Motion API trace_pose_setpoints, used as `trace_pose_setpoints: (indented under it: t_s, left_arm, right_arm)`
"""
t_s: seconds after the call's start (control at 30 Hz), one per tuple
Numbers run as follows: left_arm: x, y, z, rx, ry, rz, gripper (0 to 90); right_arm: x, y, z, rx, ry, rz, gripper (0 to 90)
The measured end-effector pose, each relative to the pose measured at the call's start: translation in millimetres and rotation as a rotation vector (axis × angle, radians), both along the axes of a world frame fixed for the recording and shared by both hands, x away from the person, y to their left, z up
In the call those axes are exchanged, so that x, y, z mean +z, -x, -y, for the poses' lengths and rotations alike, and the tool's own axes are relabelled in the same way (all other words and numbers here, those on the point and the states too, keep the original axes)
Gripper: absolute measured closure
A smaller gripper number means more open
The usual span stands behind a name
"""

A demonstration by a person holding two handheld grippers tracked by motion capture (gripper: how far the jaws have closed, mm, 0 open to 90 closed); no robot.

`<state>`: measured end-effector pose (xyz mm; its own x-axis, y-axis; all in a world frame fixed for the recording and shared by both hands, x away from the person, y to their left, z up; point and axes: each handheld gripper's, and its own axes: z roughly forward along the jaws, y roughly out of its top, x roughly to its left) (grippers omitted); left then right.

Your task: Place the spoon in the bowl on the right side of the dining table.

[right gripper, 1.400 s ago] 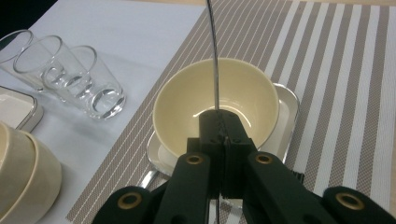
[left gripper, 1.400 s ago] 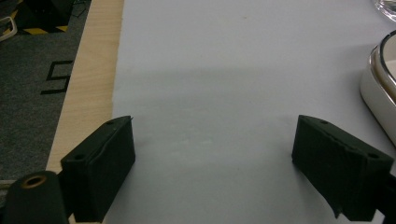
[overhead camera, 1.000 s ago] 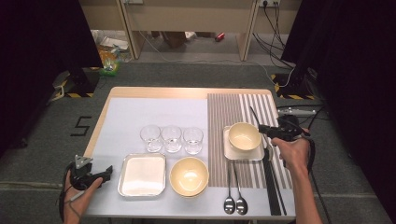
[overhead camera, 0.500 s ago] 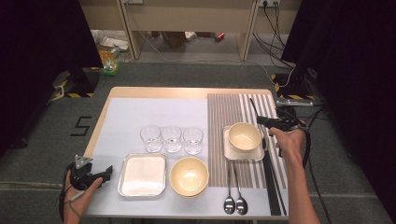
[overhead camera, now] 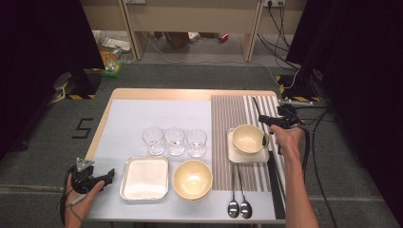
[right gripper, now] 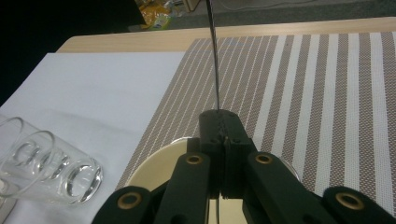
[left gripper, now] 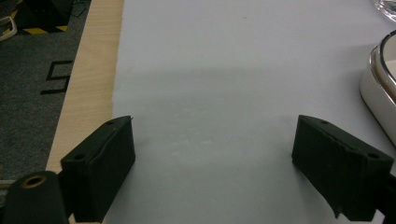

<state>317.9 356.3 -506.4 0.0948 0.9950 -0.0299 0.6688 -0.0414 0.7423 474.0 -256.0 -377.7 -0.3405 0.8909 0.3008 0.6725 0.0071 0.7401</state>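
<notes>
At the left edge of the wooden table [overhead camera: 157, 94], over a smooth pale sheet [overhead camera: 157, 116], the left gripper [overhead camera: 107, 176] rested in a hand; its black ribbed jaws stood spread wide with nothing between them, just short of the tray's corner; in the left gripper view the same gripper [left gripper: 212, 154] showed only bare matte sheet between its pads. Next came the tray [overhead camera: 145, 178], a shallow metal rectangle with rounded corners and a white inside; behind it three clear glass tumblers [overhead camera: 175, 141] stood in a row, close together. Right of the tray sat a large bowl [overhead camera: 192, 179], round, cream and glossy. Further right lay a woven mat [overhead camera: 237, 111] with brown and white stripes; two shiny metal spoons [overhead camera: 239, 207] lay side by side on it near the front edge, bowls toward the person. Above them a small cream bowl [overhead camera: 247, 138] sat on a square pale plate [overhead camera: 235, 156]. At the bowl's right rim the right gripper [overhead camera: 266, 121] pointed across the mat; its jaws were pressed together, pinching a thin dark stick [right gripper: 214, 56]; in the right gripper view the gripper [right gripper: 222, 135] hovered over the small bowl's rim with the stick reaching straight away over the stripes; what the stick was I could not tell. A dark strip [overhead camera: 274, 180] ran along the mat's right side.
</notes>
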Motion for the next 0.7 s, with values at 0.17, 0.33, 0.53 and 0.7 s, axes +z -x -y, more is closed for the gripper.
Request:
trace_pose_setpoints:
  t_s: [0.17, 0.33, 0.53, 0.7]
  left_arm:
    - [0.0, 0.0, 0.0, 0.000, 0.000, 0.000, 12.1]
    - [0.0, 0.0, 0.0, 0.000, 0.001, 0.000, 12.1]
    - [0.0, 0.0, 0.0, 0.000, 0.000, 0.000, 12.1]
    - [0.0, 0.0, 0.0, 0.000, 0.001, 0.000, 12.1]
  right_arm:
    - [-4.1, -7.0, -2.0, -0.008, -0.028, 0.005, 90.0]
    - [-7.2, -11.7, -3.4, -0.016, -0.020, 0.000, 90.0]
    - [-10.8, -16.8, -5.8, -0.025, -0.016, -0.003, 90.0]
    - [-14.6, -19.9, -6.8, -0.033, 0.004, -0.010, 90.0]
